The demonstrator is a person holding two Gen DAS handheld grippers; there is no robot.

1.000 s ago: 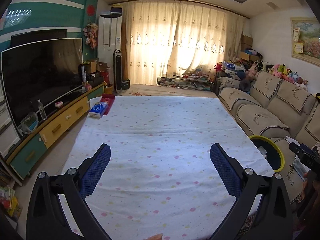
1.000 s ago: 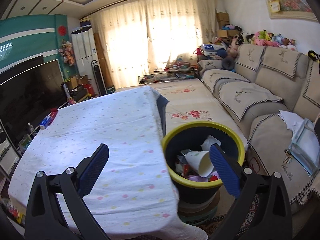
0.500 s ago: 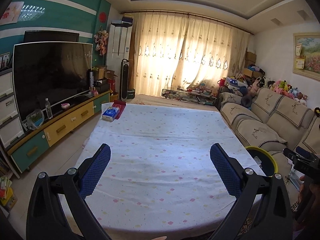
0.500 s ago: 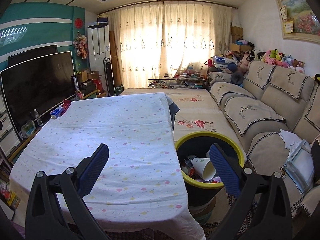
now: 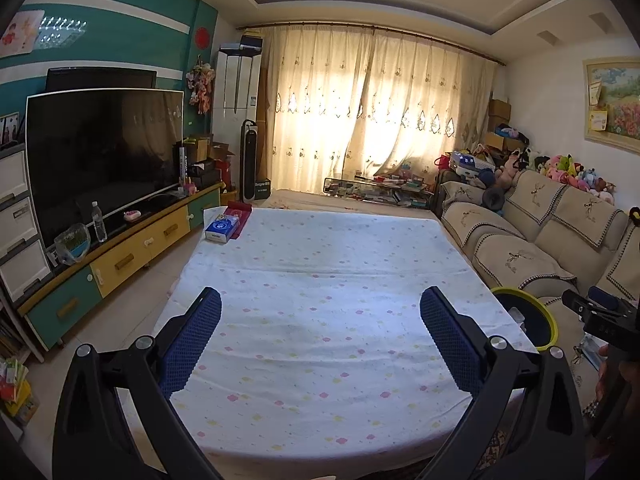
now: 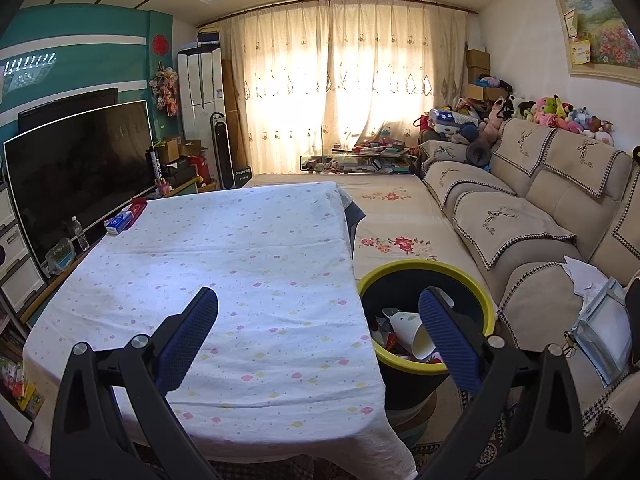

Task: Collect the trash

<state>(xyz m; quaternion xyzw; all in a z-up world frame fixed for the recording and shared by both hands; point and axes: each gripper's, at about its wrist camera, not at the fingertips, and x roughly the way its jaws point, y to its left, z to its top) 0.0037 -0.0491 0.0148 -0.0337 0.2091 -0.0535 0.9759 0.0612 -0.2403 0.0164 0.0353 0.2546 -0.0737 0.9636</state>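
Note:
A black trash bin with a yellow rim (image 6: 428,276) stands on the floor by the table's right side, holding a white paper cup (image 6: 408,330) and other scraps. It also shows in the left wrist view (image 5: 528,312). My left gripper (image 5: 320,336) is open and empty above the near part of the table (image 5: 320,264), which has a white dotted cloth. My right gripper (image 6: 318,332) is open and empty, held above the table's near right corner and the bin. The right gripper's body also shows in the left wrist view (image 5: 600,316).
A blue tissue pack (image 5: 222,230) and a red box (image 5: 239,212) lie at the table's far left corner. A TV (image 5: 100,160) on a low cabinet stands left. A beige sofa (image 6: 520,216) with papers (image 6: 600,312) runs along the right.
Both grippers have pulled back and risen from the table and bin, so more of the room shows. Both stay open and empty.

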